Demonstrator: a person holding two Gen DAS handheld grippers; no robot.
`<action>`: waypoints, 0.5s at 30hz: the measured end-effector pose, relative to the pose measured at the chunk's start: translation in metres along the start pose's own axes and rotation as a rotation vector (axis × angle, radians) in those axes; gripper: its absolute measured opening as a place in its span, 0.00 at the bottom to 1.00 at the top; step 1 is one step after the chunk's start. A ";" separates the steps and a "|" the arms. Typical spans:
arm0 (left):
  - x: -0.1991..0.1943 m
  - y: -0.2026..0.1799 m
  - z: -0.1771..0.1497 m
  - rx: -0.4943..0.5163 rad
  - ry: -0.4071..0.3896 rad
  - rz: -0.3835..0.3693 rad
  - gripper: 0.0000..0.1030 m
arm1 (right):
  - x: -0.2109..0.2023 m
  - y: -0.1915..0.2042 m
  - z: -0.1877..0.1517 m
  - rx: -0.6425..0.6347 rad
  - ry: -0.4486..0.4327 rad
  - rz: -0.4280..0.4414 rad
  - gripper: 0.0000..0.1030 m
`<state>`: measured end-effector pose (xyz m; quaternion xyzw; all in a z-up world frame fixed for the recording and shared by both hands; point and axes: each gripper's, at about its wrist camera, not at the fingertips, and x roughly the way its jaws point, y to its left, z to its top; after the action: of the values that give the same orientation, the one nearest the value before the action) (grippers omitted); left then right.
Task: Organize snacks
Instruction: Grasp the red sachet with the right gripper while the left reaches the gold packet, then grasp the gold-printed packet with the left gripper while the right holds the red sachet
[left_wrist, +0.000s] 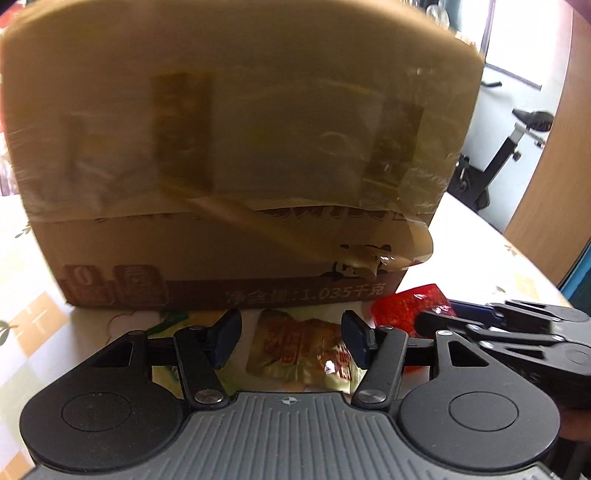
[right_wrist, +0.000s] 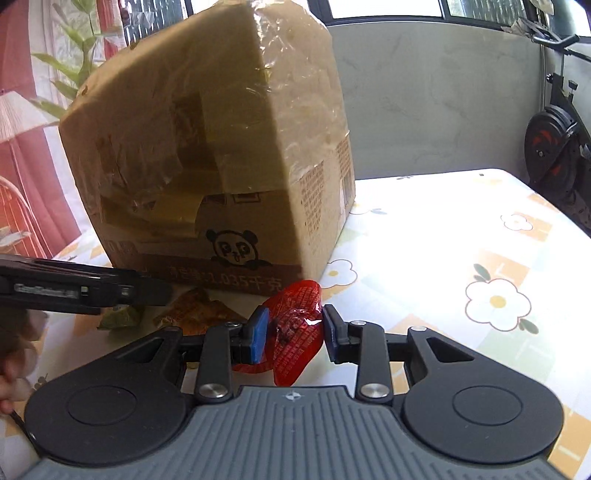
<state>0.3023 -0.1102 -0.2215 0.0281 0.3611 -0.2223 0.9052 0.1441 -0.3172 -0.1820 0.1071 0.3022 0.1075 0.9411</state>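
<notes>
A red snack packet (right_wrist: 295, 306) sits pinched between the blue pads of my right gripper (right_wrist: 295, 332), which is shut on it just in front of the box's near corner. The tall taped cardboard box (right_wrist: 207, 166) with a panda print stands on the table. In the left wrist view my left gripper (left_wrist: 291, 338) is open, its pads on either side of a yellow-green snack packet (left_wrist: 295, 365) lying flat on the table before the box (left_wrist: 236, 147), not pressing it. The red packet (left_wrist: 406, 302) and right gripper (left_wrist: 436, 317) show to its right.
A flower-patterned tablecloth (right_wrist: 461, 258) covers the table, which stretches to the right of the box. Another greenish packet (right_wrist: 122, 317) lies under the left gripper's finger (right_wrist: 147, 291). An exercise bike (right_wrist: 557, 140) stands beyond the table's far right edge. A hand (right_wrist: 14, 369) shows at the left.
</notes>
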 end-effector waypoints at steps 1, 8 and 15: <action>0.006 -0.001 0.002 0.004 0.008 0.009 0.61 | 0.003 -0.001 0.000 0.008 -0.003 0.006 0.32; 0.032 -0.012 -0.004 0.049 0.053 0.059 0.63 | 0.000 -0.013 -0.001 0.046 -0.012 0.052 0.32; 0.032 -0.022 -0.011 0.074 0.043 0.080 0.74 | 0.002 -0.021 0.000 0.068 -0.006 0.069 0.32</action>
<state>0.3067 -0.1399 -0.2488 0.0806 0.3704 -0.1987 0.9038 0.1487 -0.3367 -0.1890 0.1497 0.2992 0.1290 0.9335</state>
